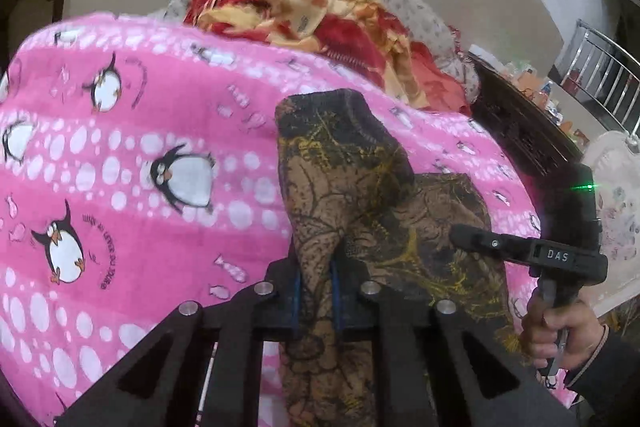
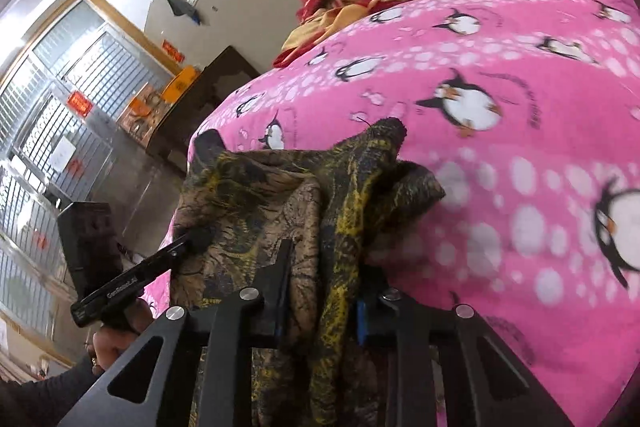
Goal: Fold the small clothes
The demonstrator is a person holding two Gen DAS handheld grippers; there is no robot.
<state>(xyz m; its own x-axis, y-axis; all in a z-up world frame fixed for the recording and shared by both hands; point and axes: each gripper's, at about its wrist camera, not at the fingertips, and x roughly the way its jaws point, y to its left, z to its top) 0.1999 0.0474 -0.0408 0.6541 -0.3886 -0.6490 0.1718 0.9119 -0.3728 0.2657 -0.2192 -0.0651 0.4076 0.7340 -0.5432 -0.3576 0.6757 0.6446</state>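
A small brown garment [image 1: 348, 179] with a black and yellow pattern hangs bunched above the pink penguin sheet [image 1: 140, 131]. My left gripper [image 1: 318, 267] is shut on a fold of it, the cloth pinched between the blue pads. The right gripper [image 1: 472, 235] reaches in from the right side, held by a hand [image 1: 560, 327]. In the right wrist view the same garment [image 2: 256, 187] fills the gap of my right gripper [image 2: 322, 275], which is shut on a thick bunch of it. The left gripper [image 2: 196, 239] touches the cloth's left edge there.
A crumpled red and yellow blanket [image 1: 304, 3] lies at the far end of the bed. Dark wooden furniture [image 1: 520, 131] borders the bed's right side, with a metal railing [image 1: 600, 79] beyond. A barred window [image 2: 48, 115] and dark cabinet [image 2: 208, 87] stand left.
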